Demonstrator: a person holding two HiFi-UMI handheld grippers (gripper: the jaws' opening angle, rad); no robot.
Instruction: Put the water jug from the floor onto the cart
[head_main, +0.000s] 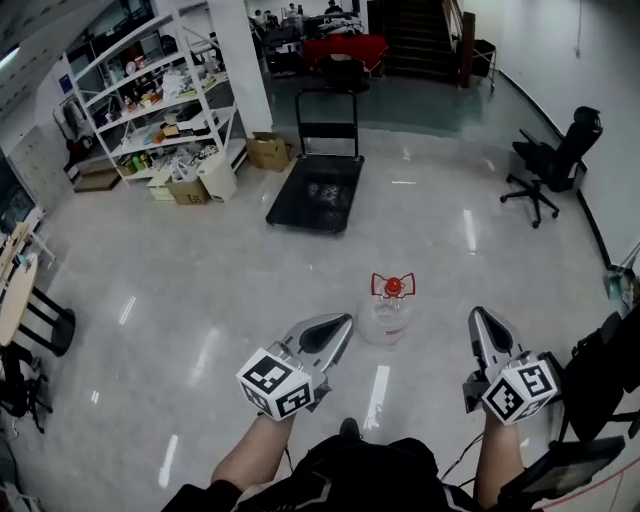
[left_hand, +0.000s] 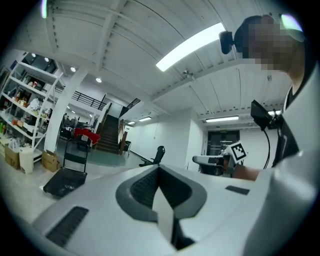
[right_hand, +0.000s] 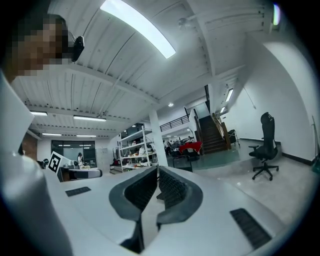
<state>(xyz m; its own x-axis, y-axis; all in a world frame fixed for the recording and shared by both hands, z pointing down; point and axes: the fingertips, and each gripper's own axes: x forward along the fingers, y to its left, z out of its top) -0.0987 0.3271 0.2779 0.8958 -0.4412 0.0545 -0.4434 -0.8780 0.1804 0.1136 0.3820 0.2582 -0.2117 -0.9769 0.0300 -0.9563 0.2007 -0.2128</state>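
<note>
In the head view, your left gripper (head_main: 343, 324) and right gripper (head_main: 479, 317) point level over the shiny floor. The clear water jug (head_main: 386, 310) with its red cap stands on the floor between them, a little farther out. The black platform cart (head_main: 317, 190) sits well beyond the jug, and far left of it is a shelving rack (head_main: 150, 95). An office chair (head_main: 555, 160) is at the far right.

In the left gripper view, your jaws are pressed together with nothing between them, and the cart lies far left.

In the right gripper view, your jaws also meet, empty, with the office chair to the right.
</note>
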